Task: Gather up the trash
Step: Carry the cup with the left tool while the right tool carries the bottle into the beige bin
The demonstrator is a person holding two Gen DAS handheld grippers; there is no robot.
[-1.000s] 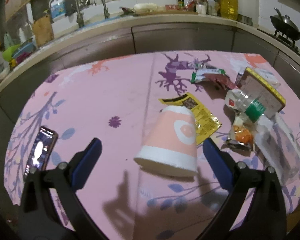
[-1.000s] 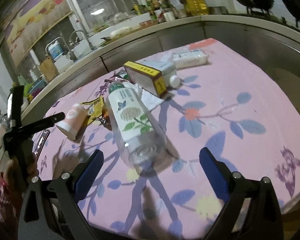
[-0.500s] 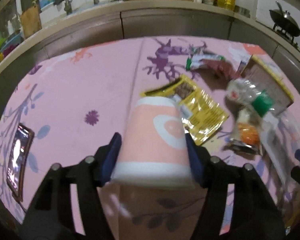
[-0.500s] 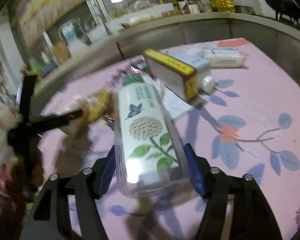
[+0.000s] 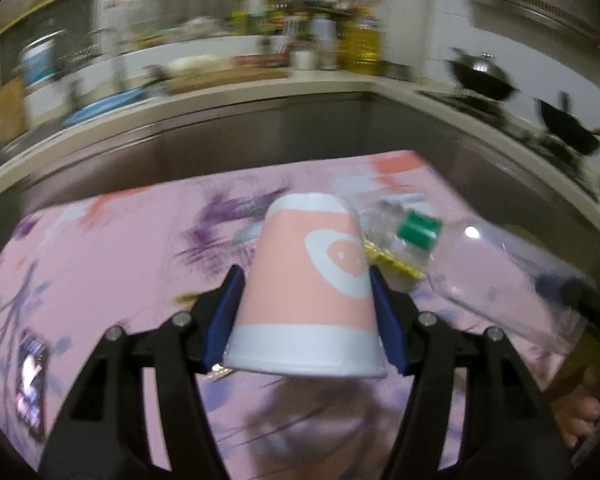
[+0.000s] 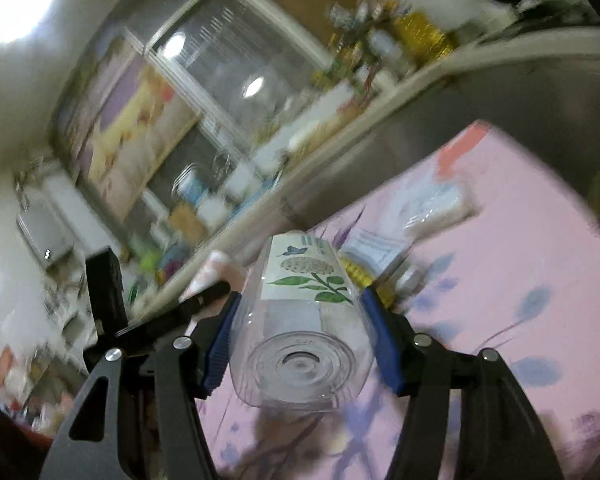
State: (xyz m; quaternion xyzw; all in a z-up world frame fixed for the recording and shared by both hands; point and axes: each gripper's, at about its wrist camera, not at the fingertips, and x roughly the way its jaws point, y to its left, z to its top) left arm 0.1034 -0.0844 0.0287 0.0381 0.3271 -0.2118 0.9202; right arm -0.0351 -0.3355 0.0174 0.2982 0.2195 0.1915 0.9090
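My left gripper is shut on a pink and white paper cup, held upside down and lifted above the pink tablecloth. My right gripper is shut on a clear plastic bottle with a flower label, base toward the camera, lifted off the table. The bottle with its green cap also shows at the right of the left wrist view, beside the cup. The left gripper's frame shows at the left of the right wrist view.
A phone lies at the table's left edge. A yellow wrapper and other packets lie on the tablecloth. A steel counter with woks rings the table. Both views are blurred.
Both grippers closed from open, the left on the cup and the right on the bottle, then lifted them off the table and tilted upward.
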